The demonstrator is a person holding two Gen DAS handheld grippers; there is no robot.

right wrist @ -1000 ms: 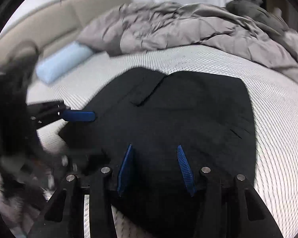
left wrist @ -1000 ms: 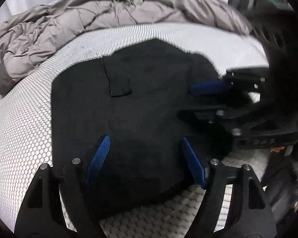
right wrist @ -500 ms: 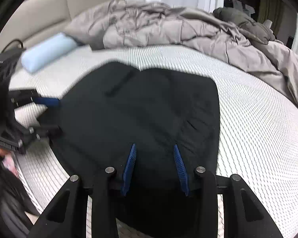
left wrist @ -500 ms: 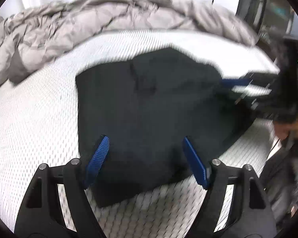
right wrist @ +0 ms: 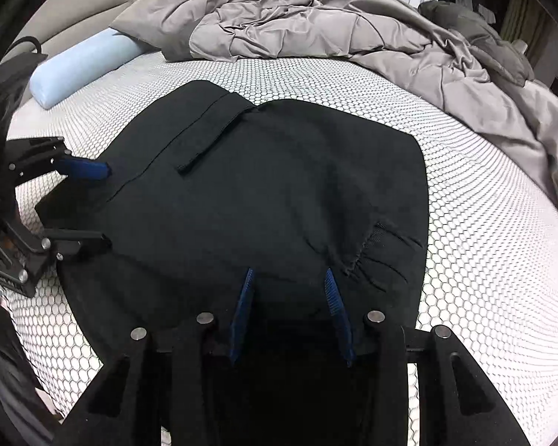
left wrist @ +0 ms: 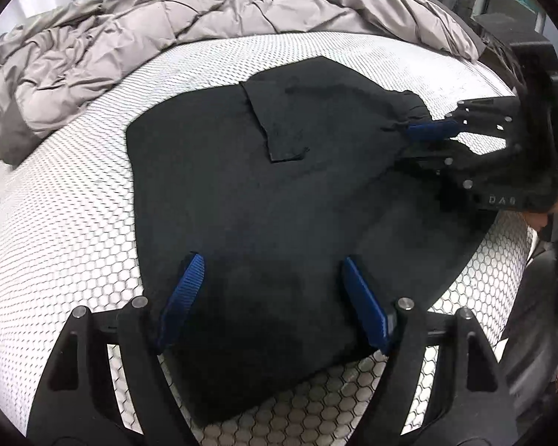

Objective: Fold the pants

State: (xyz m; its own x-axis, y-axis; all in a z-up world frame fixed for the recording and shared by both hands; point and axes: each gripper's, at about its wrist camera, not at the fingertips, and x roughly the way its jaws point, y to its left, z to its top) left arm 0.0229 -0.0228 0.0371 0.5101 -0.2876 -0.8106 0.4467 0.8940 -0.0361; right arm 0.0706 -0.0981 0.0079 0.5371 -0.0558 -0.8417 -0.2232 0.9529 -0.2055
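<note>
I see the bed (right wrist: 483, 260) filling both views, its white honeycomb cover bare around the work. A rumpled grey duvet (right wrist: 316, 26) is heaped across the top of each frame, and a pale blue bolster pillow (right wrist: 82, 67) lies at the upper left of the right wrist view. The black pants (left wrist: 264, 193) lie folded flat in the middle of the frame, a pocket flap showing on top. My left gripper (left wrist: 273, 301) stands wide over the near edge of the cloth at the bottom of its view, with nothing pinched. My right gripper (right wrist: 288, 312) is narrower, over the near edge by the gathered waistband; I cannot tell whether its pads press any cloth.
</note>
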